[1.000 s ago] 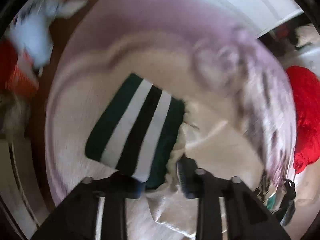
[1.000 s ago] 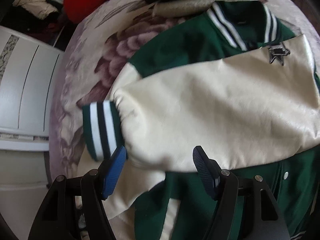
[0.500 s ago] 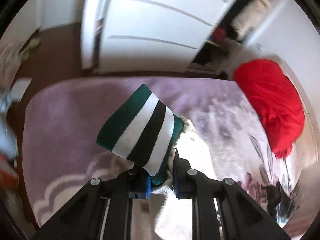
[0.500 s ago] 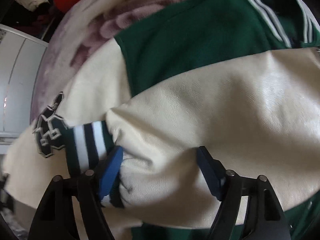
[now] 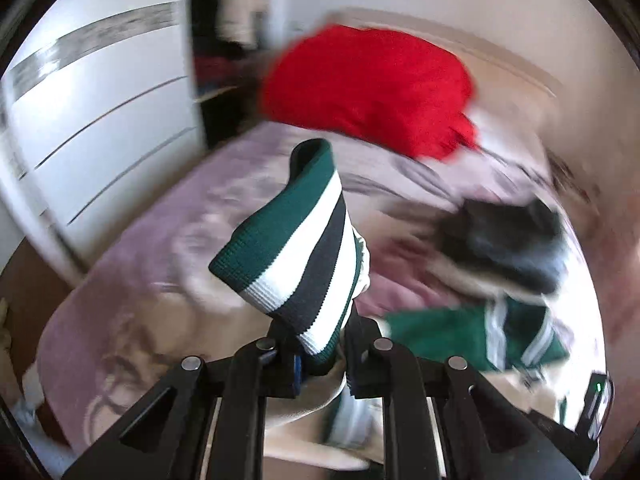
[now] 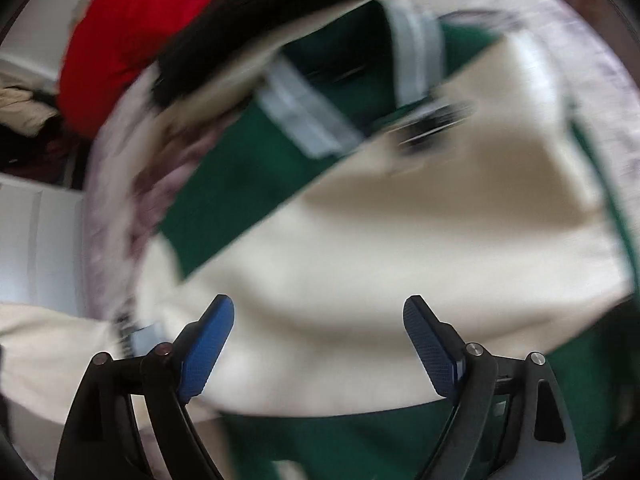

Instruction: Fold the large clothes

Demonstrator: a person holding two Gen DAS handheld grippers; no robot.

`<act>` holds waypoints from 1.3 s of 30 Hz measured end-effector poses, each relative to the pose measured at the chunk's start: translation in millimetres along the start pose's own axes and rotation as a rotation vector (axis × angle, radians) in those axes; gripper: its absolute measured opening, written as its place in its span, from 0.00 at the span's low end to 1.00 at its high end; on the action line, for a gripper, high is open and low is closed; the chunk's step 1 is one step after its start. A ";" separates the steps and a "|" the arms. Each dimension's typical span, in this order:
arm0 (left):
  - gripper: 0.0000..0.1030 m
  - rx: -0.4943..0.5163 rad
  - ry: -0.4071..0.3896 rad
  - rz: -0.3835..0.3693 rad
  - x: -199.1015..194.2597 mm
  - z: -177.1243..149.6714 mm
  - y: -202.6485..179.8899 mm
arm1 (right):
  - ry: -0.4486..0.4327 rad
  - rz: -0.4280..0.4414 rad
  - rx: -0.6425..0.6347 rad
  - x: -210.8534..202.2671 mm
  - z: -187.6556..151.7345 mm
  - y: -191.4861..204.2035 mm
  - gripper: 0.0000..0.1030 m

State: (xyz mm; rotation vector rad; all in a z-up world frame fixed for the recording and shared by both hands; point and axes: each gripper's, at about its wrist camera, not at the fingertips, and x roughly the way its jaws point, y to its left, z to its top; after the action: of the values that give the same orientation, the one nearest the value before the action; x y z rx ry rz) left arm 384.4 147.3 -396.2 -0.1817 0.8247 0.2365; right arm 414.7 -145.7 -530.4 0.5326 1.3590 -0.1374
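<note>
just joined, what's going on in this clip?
A person with two handheld tools is folding a green and cream jacket on a bed. The left tool is shut on the striped cuff of one cream sleeve, held up off the bed. The right tool hovers over the other sleeve, which lies across the jacket's body; its jaws are opening, gripping nothing. A red garment sits at the far end.

A red garment (image 5: 372, 88) lay heaped at the far end of the bed (image 5: 168, 216), a dark garment (image 5: 508, 240) nearby, white wardrobe doors (image 5: 100, 112) alongside.
</note>
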 end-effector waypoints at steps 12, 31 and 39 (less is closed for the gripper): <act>0.12 0.298 0.180 -0.195 18.6 -82.3 -240.8 | -0.086 -0.119 0.239 -53.2 39.8 -200.9 0.95; 0.83 0.438 0.529 -0.211 24.6 -170.0 -307.6 | -0.077 0.002 0.369 -113.9 30.0 -346.6 0.95; 0.83 0.303 0.460 0.117 17.4 -140.2 -144.9 | 0.064 0.270 0.071 -72.3 66.6 -237.0 0.95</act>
State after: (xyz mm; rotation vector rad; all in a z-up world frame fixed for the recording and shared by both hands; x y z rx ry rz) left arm 337.5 -24.3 -492.6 0.1034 1.3181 0.1782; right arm 364.4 -397.2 -521.3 0.7798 1.3347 0.0524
